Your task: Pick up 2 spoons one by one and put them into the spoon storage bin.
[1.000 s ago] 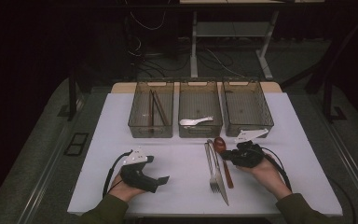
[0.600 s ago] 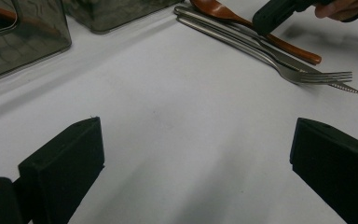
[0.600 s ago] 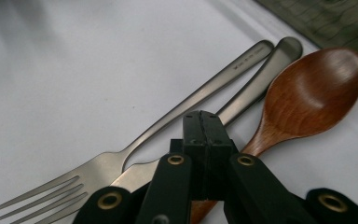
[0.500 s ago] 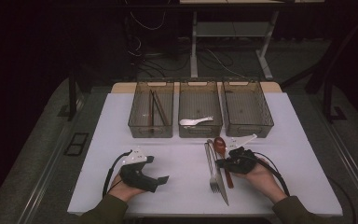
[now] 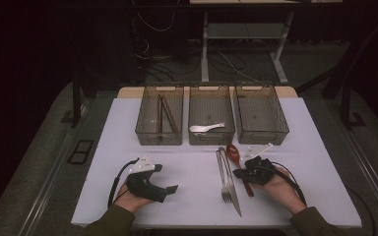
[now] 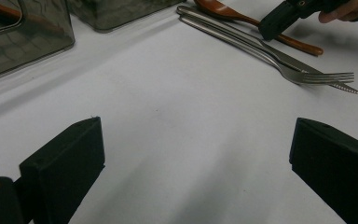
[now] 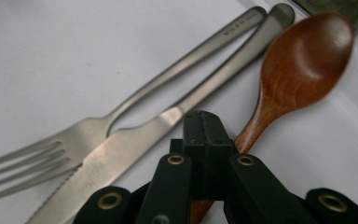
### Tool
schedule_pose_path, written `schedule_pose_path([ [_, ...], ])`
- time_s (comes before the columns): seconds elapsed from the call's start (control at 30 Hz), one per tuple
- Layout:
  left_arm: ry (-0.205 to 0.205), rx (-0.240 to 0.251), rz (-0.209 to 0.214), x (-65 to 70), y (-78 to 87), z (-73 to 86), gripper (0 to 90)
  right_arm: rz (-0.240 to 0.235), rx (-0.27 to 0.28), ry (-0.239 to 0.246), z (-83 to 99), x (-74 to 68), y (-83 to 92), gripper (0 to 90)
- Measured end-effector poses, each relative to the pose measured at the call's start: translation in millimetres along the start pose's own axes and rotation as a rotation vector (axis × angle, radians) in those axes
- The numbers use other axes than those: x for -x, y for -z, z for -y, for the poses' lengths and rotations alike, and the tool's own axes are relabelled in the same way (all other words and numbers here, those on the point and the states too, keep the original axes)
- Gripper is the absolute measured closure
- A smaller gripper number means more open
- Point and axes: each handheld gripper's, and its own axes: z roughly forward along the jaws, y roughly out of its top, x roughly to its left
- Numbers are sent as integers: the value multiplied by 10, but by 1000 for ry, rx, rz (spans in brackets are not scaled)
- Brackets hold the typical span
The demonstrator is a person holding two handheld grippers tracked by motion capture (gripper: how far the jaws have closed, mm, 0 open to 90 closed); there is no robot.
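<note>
Though dim, left bin (image 5: 159, 119): seemingly chopsticks (image 5: 165, 113).

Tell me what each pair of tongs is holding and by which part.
The right tongs are shut over the wooden spoon handle; whether they grip it cannot be told. The left tongs are open, holding nothing.

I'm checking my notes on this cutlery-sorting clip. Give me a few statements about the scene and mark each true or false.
1. The right gripper has its jaws together over the wooden spoon. True.
2. The left gripper is closed. False: its jaws stand wide apart.
3. The middle bin holds a white spoon. True.
4. The fork lies in the right bin. False: it lies on the table beside the knife.
</note>
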Motion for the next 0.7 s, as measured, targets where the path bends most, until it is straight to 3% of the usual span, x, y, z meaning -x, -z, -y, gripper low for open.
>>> schedule_pose_path([
  [0.43,-1,-3,2,-1,0,2,28,96,-18,-33,157,281,163,896],
  [0.6,4,0,2,-5,5,6,29,83,1,-55,171,340,205,896],
  [0.7,0,-1,4,-4,5,5,29,45,35,-74,157,353,246,890],
])
